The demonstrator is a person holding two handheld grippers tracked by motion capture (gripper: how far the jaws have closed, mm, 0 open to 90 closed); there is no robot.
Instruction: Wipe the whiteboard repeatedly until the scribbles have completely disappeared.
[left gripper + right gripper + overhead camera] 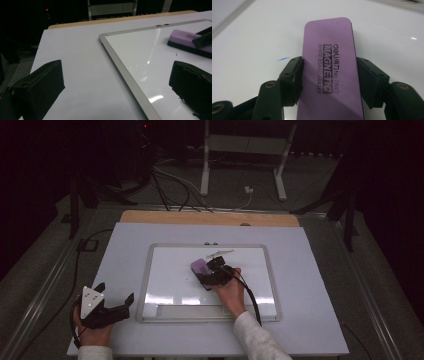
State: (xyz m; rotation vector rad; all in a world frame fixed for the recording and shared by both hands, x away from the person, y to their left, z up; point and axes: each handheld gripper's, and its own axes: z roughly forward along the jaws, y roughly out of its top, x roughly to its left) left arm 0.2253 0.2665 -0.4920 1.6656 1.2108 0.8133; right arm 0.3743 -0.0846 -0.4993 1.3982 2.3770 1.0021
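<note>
1. Overhead, a dim room holds a bench [125,270] covered by a pale sheet, with a strip of wood showing along its far edge.
2. A silver-framed whiteboard [265,255] lies flat in the middle of the bench, its long sides running left to right.
3. A purple eraser [201,266] with a black underside rests on the board, a little above and left of the board's centre.
4. The right claw [212,275], held in the person's right hand [231,292], is clamped on the eraser: in the right gripper view its two black jaws press against the eraser's long sides.
5. Printed on the eraser's purple top are the words "deli", "MAGNETIC", "WHITE BOARD ERASER" and "No 7840".
6. A small blue mark [283,59] sits on the board just beside the eraser, next to one jaw.
7. A pale, thin object [220,253] lies on the board just beyond the eraser; what it is cannot be made out.
8. The left claw [116,301] sits near the bench's front left corner, off the board, in the person's left hand [92,335].
9. Its jaws are spread wide with nothing between them, and a grey three-cornered plate [90,300] tops it.
10. Behind the bench, cables [170,182] trail across the floor by a white metal stand [242,155].
</note>
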